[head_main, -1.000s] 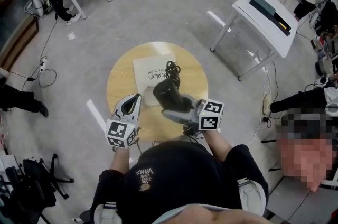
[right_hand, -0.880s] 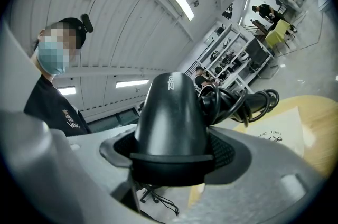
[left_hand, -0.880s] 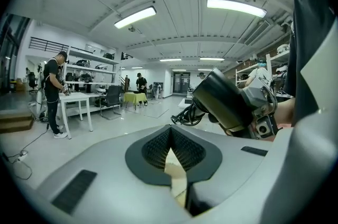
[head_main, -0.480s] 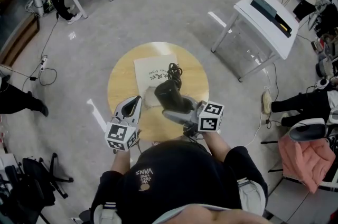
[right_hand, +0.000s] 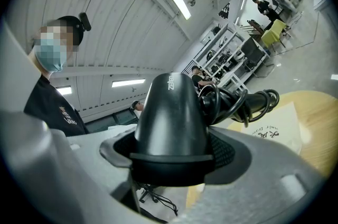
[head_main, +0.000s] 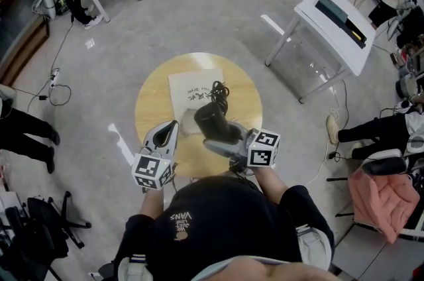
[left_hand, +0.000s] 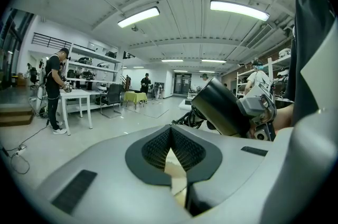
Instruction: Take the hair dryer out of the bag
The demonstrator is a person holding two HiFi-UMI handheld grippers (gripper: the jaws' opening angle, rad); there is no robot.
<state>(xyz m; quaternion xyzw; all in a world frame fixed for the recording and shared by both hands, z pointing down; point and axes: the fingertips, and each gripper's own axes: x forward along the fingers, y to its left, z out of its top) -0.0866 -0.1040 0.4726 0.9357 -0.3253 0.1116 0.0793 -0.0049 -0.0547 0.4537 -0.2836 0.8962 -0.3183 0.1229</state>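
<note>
Round wooden table (head_main: pixel 147 107) on a grey floor (head_main: pixel 199 8), with a white desk (head_main: pixel 334 24) beyond. The right gripper (head_main: pixel 224 138) clamps the black hair dryer (head_main: pixel 213 119) over the tabletop, beside the flat white bag (head_main: pixel 189 89); the left gripper (head_main: pixel 170 125) is closed and empty

The right tongs (right_hand: pixel 172 158) clamp the hair dryer (right_hand: pixel 171 112) (cord (right_hand: pixel 238 102) coiled behind).

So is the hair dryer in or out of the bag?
Out: the right gripper holds the hair dryer above the flat white bag.
</note>
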